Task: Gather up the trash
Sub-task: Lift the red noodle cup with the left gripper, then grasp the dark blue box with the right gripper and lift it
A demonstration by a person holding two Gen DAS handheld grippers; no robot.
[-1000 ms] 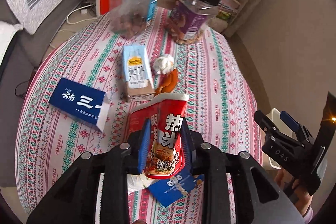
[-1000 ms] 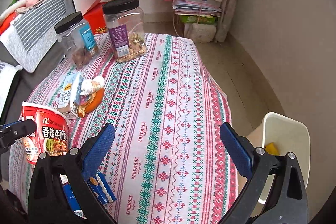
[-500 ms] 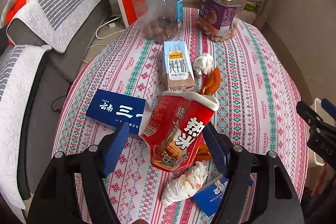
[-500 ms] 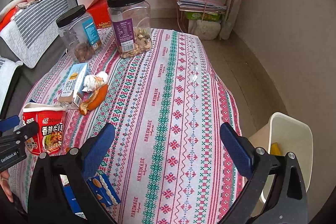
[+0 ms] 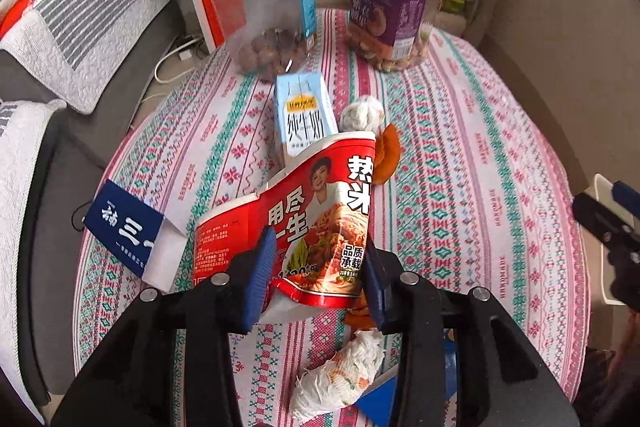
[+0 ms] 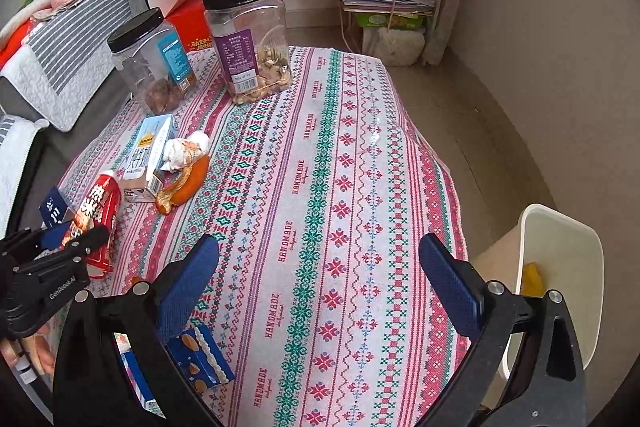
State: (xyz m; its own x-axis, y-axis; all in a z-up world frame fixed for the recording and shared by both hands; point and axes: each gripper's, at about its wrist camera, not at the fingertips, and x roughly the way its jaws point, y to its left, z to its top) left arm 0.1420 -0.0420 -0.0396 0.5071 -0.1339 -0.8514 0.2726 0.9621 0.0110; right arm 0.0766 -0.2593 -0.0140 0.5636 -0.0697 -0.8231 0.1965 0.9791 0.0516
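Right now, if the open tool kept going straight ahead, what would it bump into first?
Probably the patterned tablecloth: the right tool points down at a bare stretch of it, nothing between its fingers. Depth is hard to judge.

Both tools are built alike: matte black plastic arms that fork into two fingers, each tipped with a dark blue pad ribbed in fine ridges. On the left gripper (image 5: 316,267) round silver screw heads sit along the tops of the arms, two on each side. The right gripper (image 6: 318,275) carries the same silver screws behind its blue pads (image 6: 450,287). Seen from the right wrist camera, the left tool's black side bears small white lettering, too small to read fully. The person's hand (image 6: 36,351) shows bare fingers at the picture's lower left edge.
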